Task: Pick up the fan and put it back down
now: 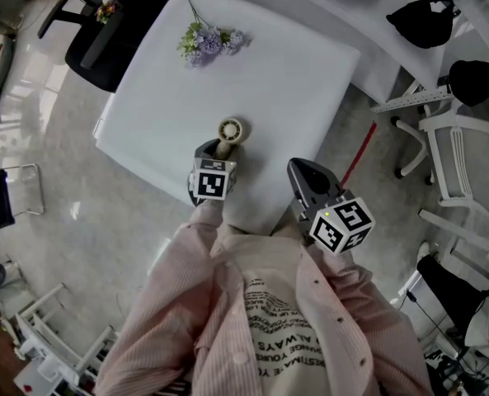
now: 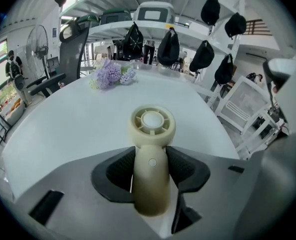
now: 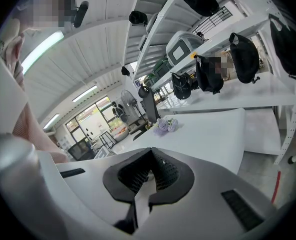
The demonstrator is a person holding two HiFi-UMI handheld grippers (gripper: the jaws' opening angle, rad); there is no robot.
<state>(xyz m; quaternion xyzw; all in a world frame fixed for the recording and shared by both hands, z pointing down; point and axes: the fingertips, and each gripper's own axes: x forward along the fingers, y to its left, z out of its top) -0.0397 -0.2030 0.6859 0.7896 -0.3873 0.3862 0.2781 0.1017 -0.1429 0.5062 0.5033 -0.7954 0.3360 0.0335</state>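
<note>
A cream hand-held fan (image 1: 230, 130) with a round ribbed head is at the near part of the white table (image 1: 293, 81). My left gripper (image 1: 219, 149) is shut on its handle; in the left gripper view the fan (image 2: 151, 134) stands upright between the black pads (image 2: 120, 171), its head poking out past them over the table (image 2: 78, 119). Whether its base touches the table is hidden. My right gripper (image 1: 300, 170) hovers at the table's near edge, to the right of the fan. Its jaws (image 3: 151, 156) are shut with nothing between them.
A bunch of lilac flowers (image 1: 209, 41) lies at the table's far side. A black office chair (image 1: 112, 23) stands at the far left corner and a white chair (image 1: 467, 163) to the right. Shelves with dark bags (image 2: 168, 48) rise behind the table.
</note>
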